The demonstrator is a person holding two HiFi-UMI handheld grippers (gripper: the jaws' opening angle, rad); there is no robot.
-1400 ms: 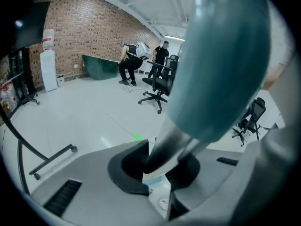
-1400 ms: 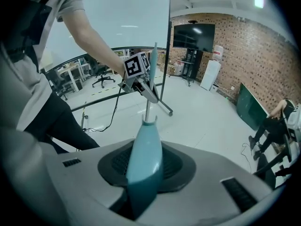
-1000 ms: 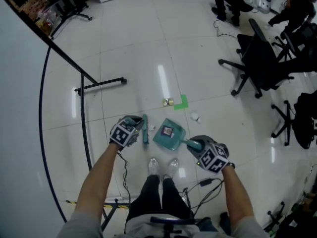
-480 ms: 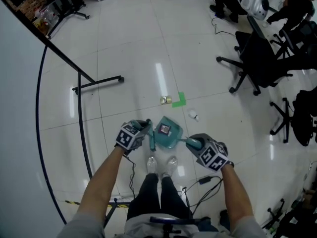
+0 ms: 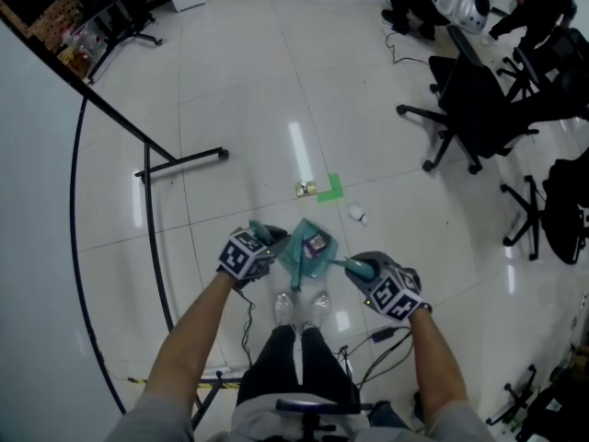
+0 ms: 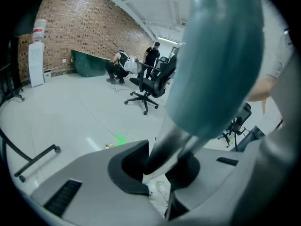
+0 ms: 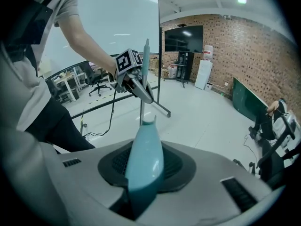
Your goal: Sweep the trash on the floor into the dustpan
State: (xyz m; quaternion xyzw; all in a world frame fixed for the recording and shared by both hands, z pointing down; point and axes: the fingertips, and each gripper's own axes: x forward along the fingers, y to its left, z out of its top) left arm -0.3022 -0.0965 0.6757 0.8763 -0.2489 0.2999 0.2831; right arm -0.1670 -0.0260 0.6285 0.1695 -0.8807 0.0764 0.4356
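My left gripper [image 5: 267, 243] is shut on the silver-and-teal handle of a small teal broom [image 5: 289, 260]; that handle [image 6: 211, 65] fills the left gripper view, clamped between the jaws. The broom lies across the left edge of the teal dustpan [image 5: 319, 259], which has a small dark piece of trash [image 5: 316, 243] in it. My right gripper [image 5: 360, 268] is shut on the dustpan's teal handle [image 7: 143, 166]. On the floor beyond the pan lie a yellowish scrap [image 5: 306, 189], a green tape patch [image 5: 333, 188] and a white scrap [image 5: 357, 215].
Black office chairs [image 5: 469, 109] crowd the right side. A black stand foot [image 5: 179, 162] and a curved black rail [image 5: 78, 247] are on the left. Cables [image 5: 377, 339] trail by my shoes [image 5: 302, 307]. People [image 6: 120, 65] are at the far wall.
My left gripper has moved right with the broom, from beside the dustpan to over its left edge. The right gripper and dustpan have stayed about where they were.
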